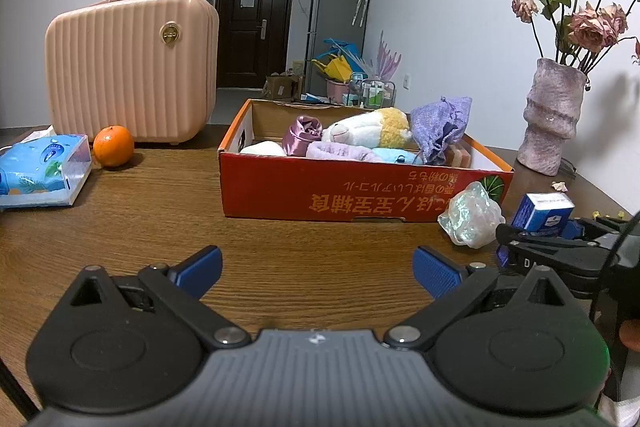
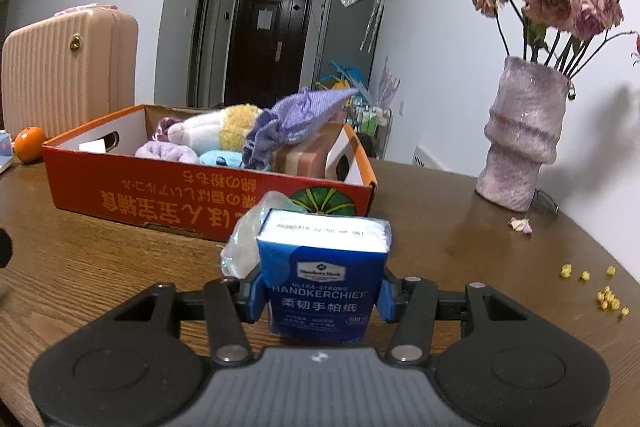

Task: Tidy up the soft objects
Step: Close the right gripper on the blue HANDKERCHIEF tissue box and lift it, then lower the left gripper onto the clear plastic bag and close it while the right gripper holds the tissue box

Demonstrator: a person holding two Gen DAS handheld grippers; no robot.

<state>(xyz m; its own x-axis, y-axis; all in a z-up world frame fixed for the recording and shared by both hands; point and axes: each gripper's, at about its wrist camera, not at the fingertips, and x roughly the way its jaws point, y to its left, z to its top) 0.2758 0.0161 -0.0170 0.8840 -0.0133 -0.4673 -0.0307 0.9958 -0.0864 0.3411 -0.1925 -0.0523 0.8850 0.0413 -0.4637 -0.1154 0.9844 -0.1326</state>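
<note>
Right tool (image 2: 320, 301) clamped on upright blue-and-white handkerchief pack (image 2: 323, 267), white top.

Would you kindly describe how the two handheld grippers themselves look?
Both match: the left gripper and right gripper have a ribbed grey body with a small white logo, black linkage arms with silver pivot pins, round black side housings and blue textured pads. A black cable runs beside the right one.

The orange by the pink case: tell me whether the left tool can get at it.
Probably yes. The left tool is open and empty, and only bare table lies between it and the orange; the tissue pack sits just beside.
</note>
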